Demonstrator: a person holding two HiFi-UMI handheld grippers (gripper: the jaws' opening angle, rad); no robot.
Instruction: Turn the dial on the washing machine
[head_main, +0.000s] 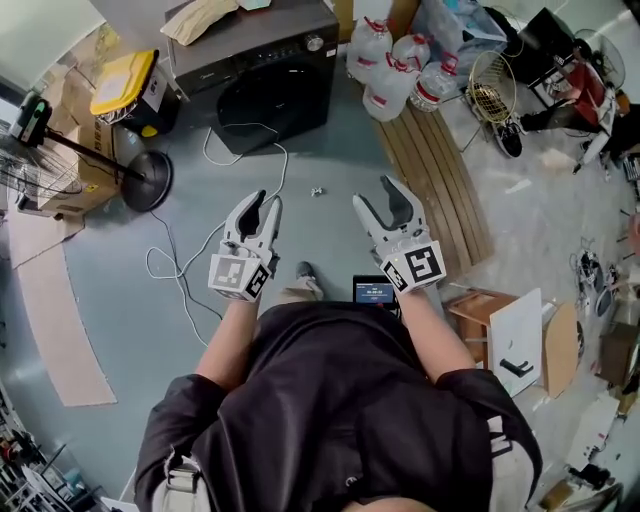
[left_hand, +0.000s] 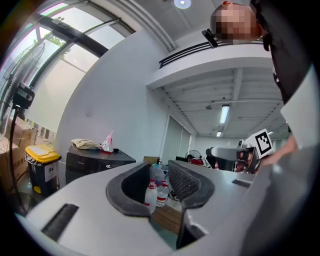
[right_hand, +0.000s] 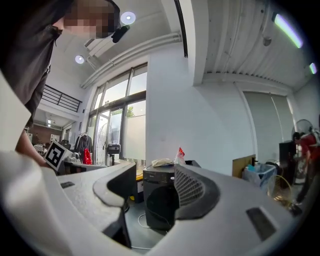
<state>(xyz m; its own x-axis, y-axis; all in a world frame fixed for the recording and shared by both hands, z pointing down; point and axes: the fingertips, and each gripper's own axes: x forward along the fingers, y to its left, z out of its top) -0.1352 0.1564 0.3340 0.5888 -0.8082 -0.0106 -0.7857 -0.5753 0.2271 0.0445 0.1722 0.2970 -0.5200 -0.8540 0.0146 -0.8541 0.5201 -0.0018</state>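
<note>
The black washing machine (head_main: 262, 62) stands on the floor ahead of me, a silver dial (head_main: 315, 43) at the right of its top panel. A cloth and a small bag lie on its lid. Both grippers hang in the air well short of it. My left gripper (head_main: 262, 208) is open with nothing between its fingers; in the left gripper view the machine (left_hand: 95, 162) sits off to the left of that gripper (left_hand: 159, 187). My right gripper (head_main: 380, 197) is open and empty too. In the right gripper view the machine (right_hand: 161, 202) shows straight through the gap of that gripper (right_hand: 150, 192).
A yellow-lidded bin (head_main: 125, 80) and a fan's round base (head_main: 148, 180) stand left of the machine. Large water bottles (head_main: 395, 75) cluster at its right, above wooden planks (head_main: 440, 180). A white cable (head_main: 215, 240) trails over the floor. Cardboard and clutter fill the right side.
</note>
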